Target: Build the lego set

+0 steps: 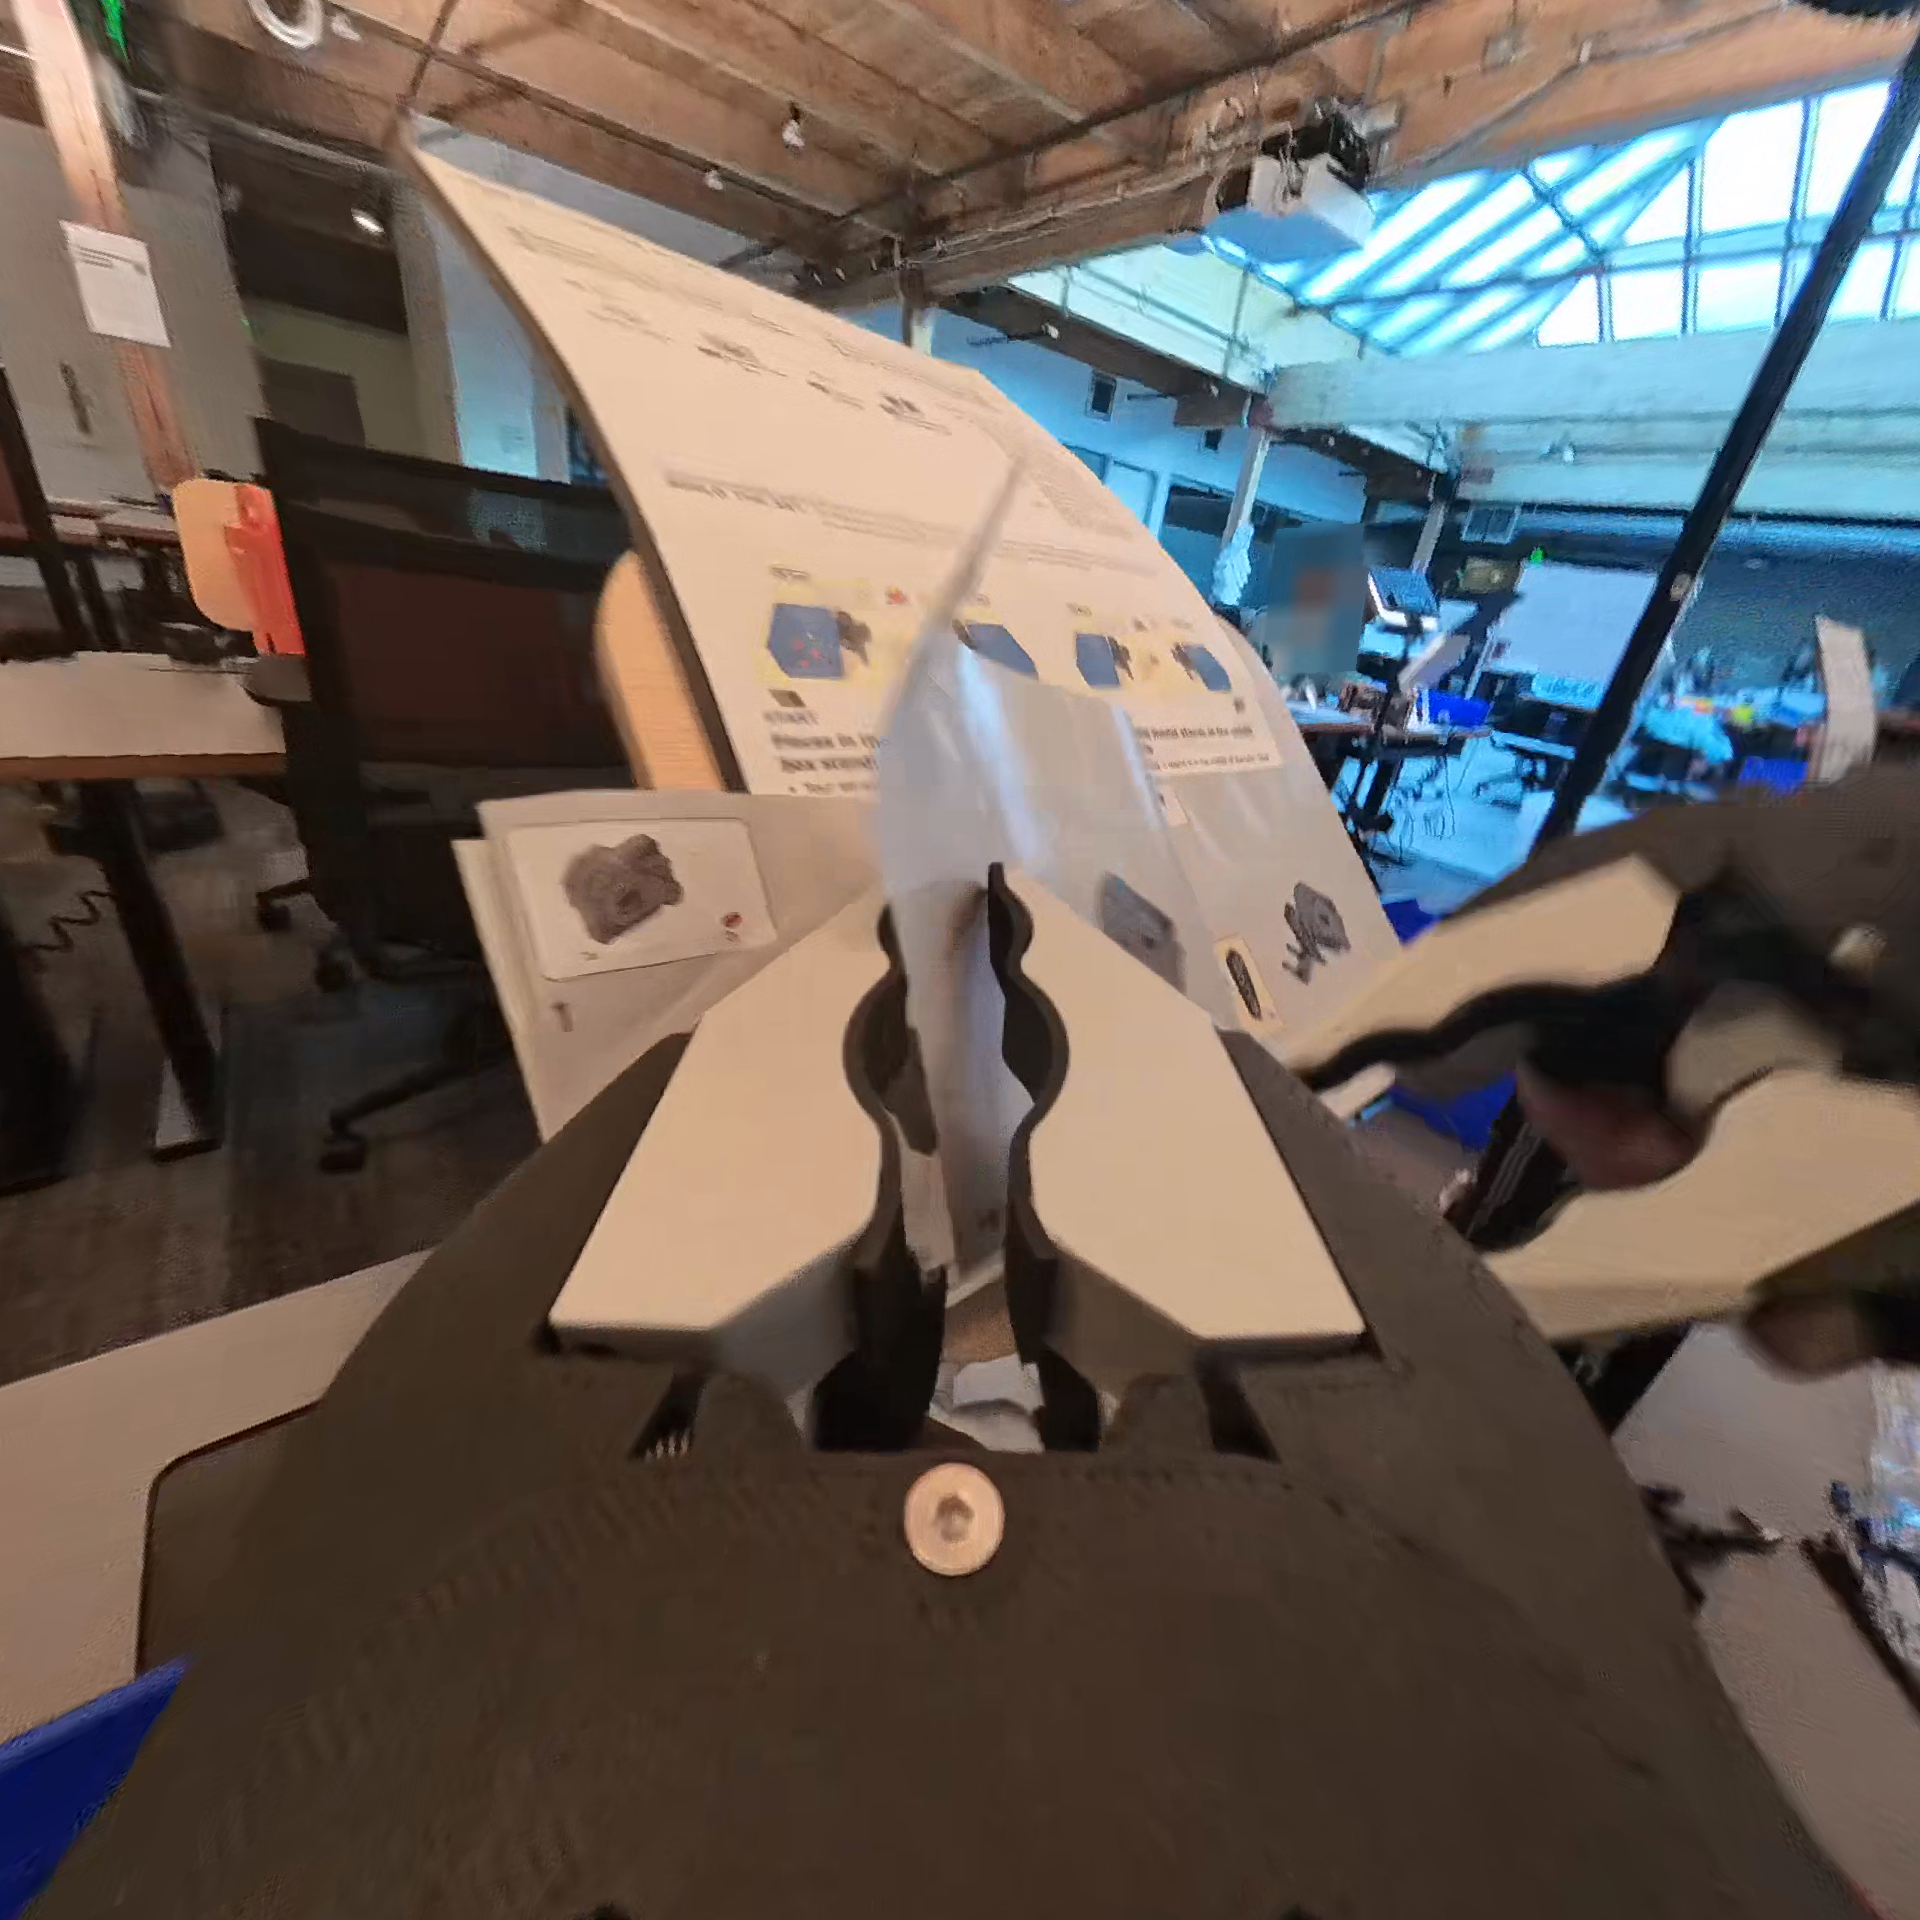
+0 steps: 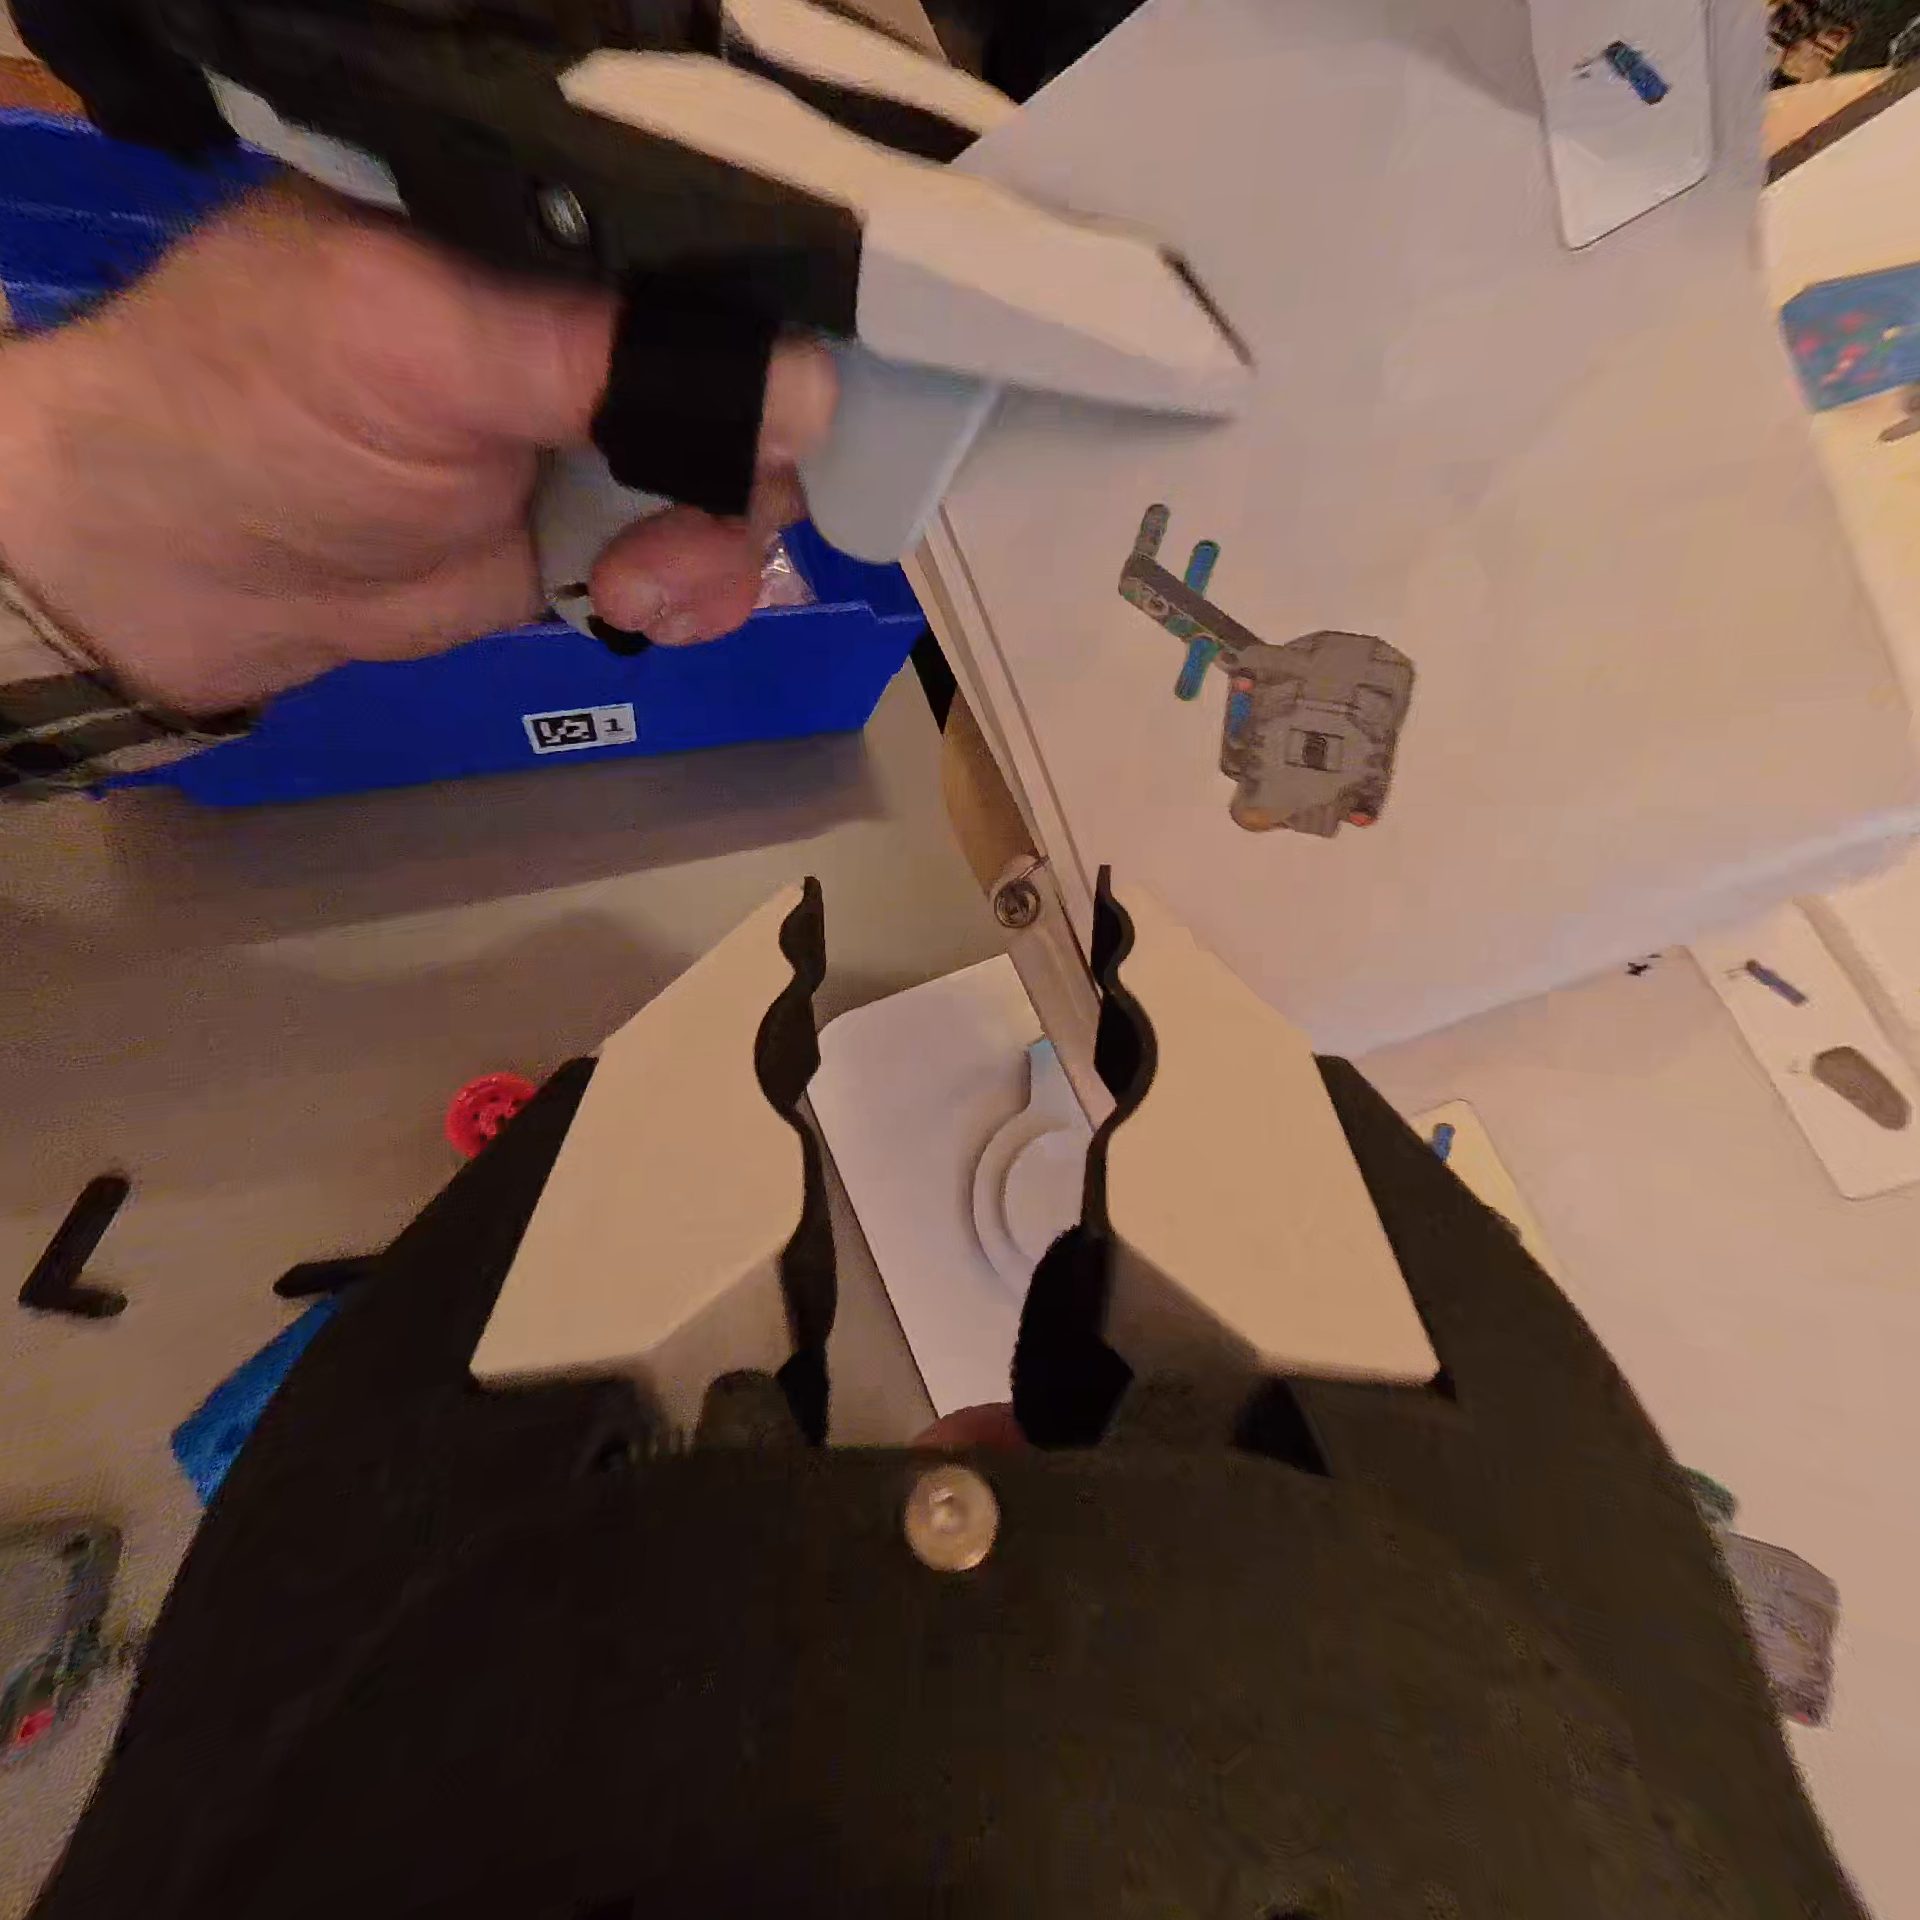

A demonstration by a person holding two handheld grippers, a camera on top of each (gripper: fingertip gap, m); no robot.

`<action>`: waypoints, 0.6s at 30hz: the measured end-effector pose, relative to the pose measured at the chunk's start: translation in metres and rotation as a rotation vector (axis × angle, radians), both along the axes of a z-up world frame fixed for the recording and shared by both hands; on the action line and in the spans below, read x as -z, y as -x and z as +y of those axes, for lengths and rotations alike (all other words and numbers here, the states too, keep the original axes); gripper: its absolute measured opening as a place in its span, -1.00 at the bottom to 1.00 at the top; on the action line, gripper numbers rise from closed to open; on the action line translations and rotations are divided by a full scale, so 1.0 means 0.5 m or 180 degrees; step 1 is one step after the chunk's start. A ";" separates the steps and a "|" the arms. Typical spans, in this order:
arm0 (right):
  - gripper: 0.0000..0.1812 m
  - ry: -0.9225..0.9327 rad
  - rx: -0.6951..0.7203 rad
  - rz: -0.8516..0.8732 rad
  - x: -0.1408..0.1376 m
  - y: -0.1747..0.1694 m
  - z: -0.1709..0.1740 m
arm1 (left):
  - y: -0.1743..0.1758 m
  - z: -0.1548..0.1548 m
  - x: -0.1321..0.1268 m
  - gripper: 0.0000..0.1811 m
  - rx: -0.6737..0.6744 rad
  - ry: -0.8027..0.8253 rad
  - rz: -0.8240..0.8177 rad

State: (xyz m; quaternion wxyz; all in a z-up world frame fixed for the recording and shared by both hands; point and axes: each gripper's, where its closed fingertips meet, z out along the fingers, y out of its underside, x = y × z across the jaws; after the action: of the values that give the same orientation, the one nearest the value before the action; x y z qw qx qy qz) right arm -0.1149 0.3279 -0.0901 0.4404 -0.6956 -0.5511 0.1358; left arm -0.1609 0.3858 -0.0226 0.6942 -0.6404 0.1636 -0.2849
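Left wrist view: left gripper (image 1: 948,894) raised off the table, fingers clamped on a thin clear plastic bag (image 1: 961,748) that sticks up between them, blurred by motion. Behind it a curved white instruction sheet (image 1: 831,447) with printed build-step pictures and text; not repeating the wording. Right gripper (image 1: 1340,1049) enters from the right edge, blurred, partly cut off.

Right wrist view: right gripper (image 2: 961,904) has fingers apart, nothing between them, pointing down at a white card (image 2: 914,1143) on the table (image 2: 416,935). Blue bin (image 2: 540,707) at upper left carries a small square-code sticker. A hand (image 2: 260,447) holds the other tool in front of the bin, hiding most of its contents.

Loose lego: red wheel-like piece (image 2: 483,1112), black angled piece (image 2: 73,1247), both on the table left of the gripper. Grey lump at bottom-left edge is probably a part-built assembly, too cut off to confirm
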 end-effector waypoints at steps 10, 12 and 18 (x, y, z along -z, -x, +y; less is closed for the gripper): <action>-0.63 -0.0382 0.0558 0.0239 0.045 0.025 0.076 | 0.003 0.018 -0.013 -1.00 -0.0178 0.0079 0.0613; -0.78 -0.0330 0.0513 0.0315 0.044 0.031 0.082 | 0.000 0.020 -0.015 -1.00 -0.0127 0.0097 0.0599; -1.00 -0.0163 0.0169 0.0193 0.055 0.044 0.072 | 0.019 0.045 0.003 -1.00 -0.0116 0.0226 0.0611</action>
State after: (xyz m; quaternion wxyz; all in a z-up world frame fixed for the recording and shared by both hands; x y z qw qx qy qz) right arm -0.1369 0.3639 -0.1177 0.4780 -0.6941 -0.5222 0.1309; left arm -0.1702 0.4083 -0.0241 0.6573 -0.6918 0.2076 -0.2152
